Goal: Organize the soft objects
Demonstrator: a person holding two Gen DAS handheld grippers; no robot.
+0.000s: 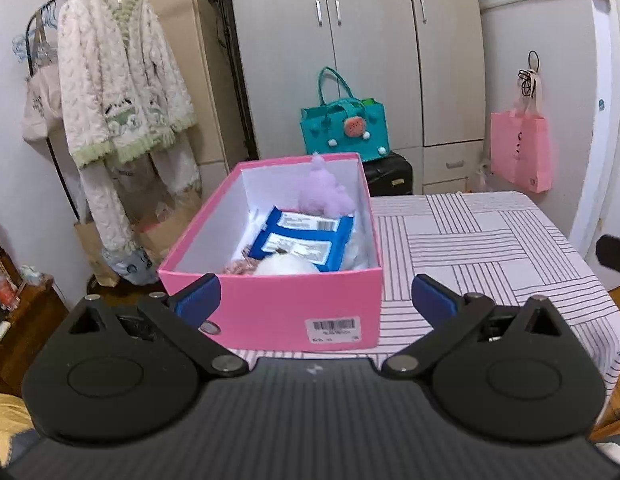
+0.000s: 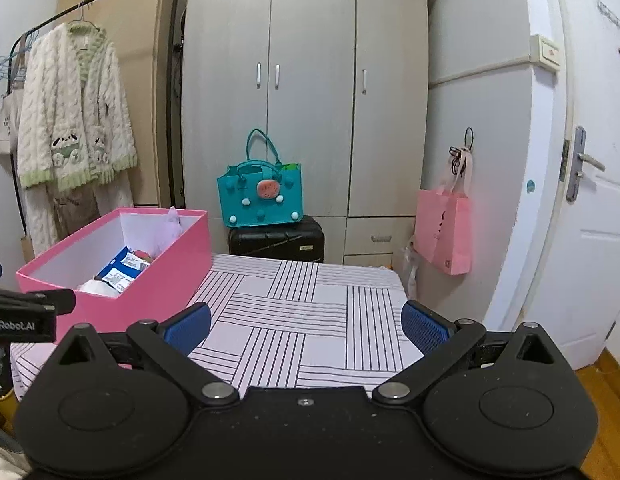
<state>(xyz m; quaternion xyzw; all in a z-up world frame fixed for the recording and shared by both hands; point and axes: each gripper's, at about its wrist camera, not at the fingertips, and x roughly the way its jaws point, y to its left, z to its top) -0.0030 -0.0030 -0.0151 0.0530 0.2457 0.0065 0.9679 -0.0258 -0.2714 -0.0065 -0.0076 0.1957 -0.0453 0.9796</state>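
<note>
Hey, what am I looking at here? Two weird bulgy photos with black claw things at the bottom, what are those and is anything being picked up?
Each photo comes from a wide-angle camera on a handheld two-finger gripper, looking out along its fingers. One shows the left gripper, the other the right gripper. Both are open and hold nothing. On the striped tablecloth stands an open pink box holding a purple plush, blue packets and a white fluffy item. The rest of the cloth looks bare.

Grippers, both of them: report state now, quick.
Left gripper: open, holding nothing, fingers spread in front of the pink box.
Right gripper: open, holding nothing, above the striped tablecloth.
</note>
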